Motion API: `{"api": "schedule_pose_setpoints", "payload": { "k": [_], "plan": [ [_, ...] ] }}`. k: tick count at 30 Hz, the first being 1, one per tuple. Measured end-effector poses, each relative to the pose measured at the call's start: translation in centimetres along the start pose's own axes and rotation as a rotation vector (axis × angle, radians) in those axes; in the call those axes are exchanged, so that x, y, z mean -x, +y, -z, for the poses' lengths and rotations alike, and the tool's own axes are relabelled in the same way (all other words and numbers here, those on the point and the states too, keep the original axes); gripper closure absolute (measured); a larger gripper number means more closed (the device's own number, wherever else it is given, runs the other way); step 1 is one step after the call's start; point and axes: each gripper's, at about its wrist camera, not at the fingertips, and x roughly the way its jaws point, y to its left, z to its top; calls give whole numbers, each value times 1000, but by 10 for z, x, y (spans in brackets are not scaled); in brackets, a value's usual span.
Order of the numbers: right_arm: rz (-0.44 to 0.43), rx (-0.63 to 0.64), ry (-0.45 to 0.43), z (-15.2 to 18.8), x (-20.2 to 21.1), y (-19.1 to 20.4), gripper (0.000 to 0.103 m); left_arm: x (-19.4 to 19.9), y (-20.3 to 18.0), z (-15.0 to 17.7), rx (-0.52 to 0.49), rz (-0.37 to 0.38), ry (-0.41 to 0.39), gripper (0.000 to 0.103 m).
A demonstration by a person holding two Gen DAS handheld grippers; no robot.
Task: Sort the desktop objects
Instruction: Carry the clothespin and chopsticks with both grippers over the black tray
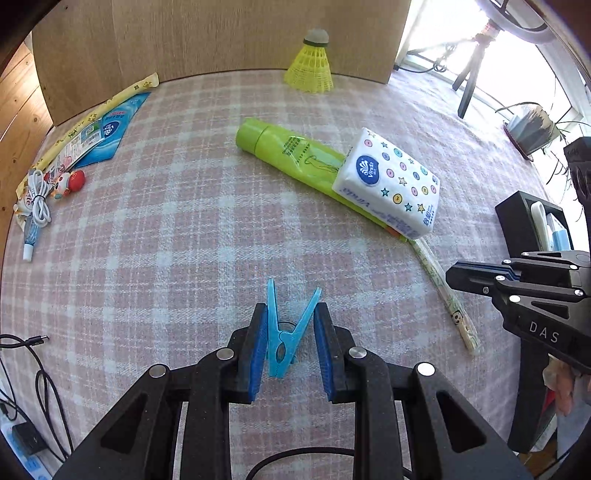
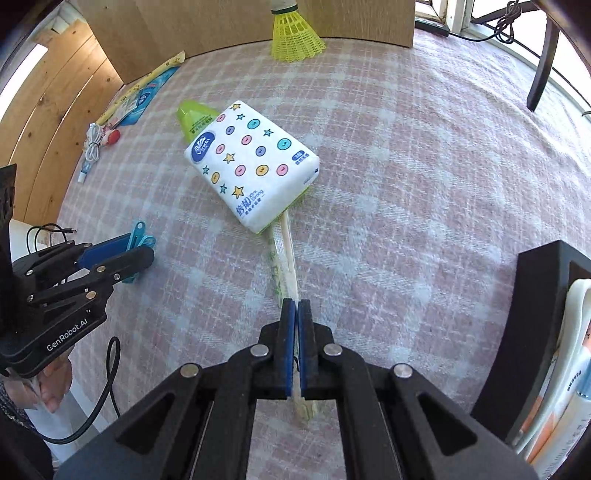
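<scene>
My left gripper (image 1: 290, 314) is around a blue clothes peg (image 1: 286, 332) on the checked cloth; its pads touch the peg's handles, and the peg's jaws stand spread. It also shows in the right wrist view (image 2: 140, 240). My right gripper (image 2: 296, 308) is shut, with a wrapped chopstick pack (image 2: 284, 251) running under its fingers; whether it grips the pack I cannot tell. A white tissue pack (image 1: 391, 181) lies on a green tube (image 1: 284, 151). A yellow shuttlecock (image 1: 312, 62) stands at the back.
A black organiser box (image 2: 535, 332) with items stands at the right edge. Sachets (image 1: 92, 129), a white cable (image 1: 38, 199) and a small red toy (image 1: 70, 182) lie at the far left. A wooden board (image 1: 221, 33) backs the table. Black cables (image 1: 33, 369) hang at the left.
</scene>
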Motion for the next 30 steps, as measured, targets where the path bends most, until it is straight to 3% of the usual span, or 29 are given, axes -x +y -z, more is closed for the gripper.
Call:
{"api": "schedule_pose_setpoints", "payload": {
  "k": [4,8,10,17,19,27,30],
  "plan": [
    [45,43,-49,-10,7,14,88,8,0,11,33,8,-7,80],
    [131,71,-22,-21,-11,21,89,27,21,21,58,15,-26,80],
    [135,76,-24,-22,-11,21,90,31,22,28,79,20,-30,80],
    [123,-14,-35,-4,2,-7,94,41,14,36,58,38,-39,80],
    [107,-66,-58,6,11,-22,103,33,-4,28,32,50,-36,80],
    [36,-172,-112,45,42,-59,103,34,-51,22,-65,61,-32,80],
    [17,-180,-137,52,52,-52,103,40,-62,21,-85,66,-41,80]
  ]
}}
